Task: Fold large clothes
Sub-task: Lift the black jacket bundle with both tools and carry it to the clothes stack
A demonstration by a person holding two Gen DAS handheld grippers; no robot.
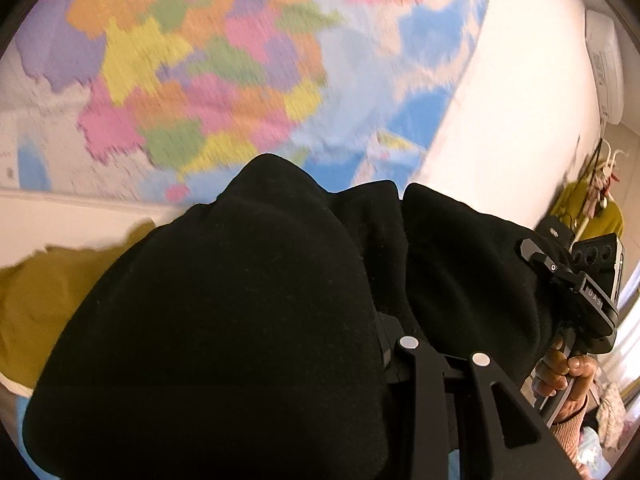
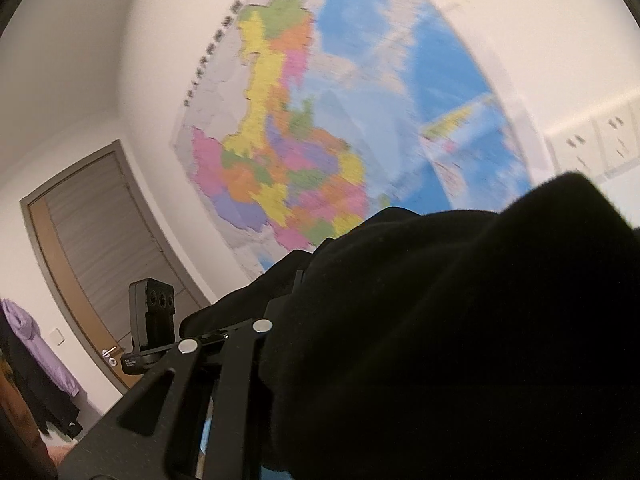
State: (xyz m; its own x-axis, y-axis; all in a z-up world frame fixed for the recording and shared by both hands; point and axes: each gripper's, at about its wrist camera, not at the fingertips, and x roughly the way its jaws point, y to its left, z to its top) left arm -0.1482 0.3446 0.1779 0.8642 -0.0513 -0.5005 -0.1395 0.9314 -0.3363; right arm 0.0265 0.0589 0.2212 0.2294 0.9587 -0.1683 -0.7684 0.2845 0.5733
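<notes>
Black garment (image 1: pixel 224 300) drapes over left hand-held gripper (image 1: pixel 424 344) (fingertips hidden).

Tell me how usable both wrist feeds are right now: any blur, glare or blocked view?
Left wrist: wall map motion-smeared, bare wall blown out, black garment sharp but filling the lower frame. Right wrist: wall map blurred, black garment hides the gripper tips; fisheye bends the door.

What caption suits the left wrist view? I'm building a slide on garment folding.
Black garment lifted by the left tool, draped over it, wall map behind.
</notes>
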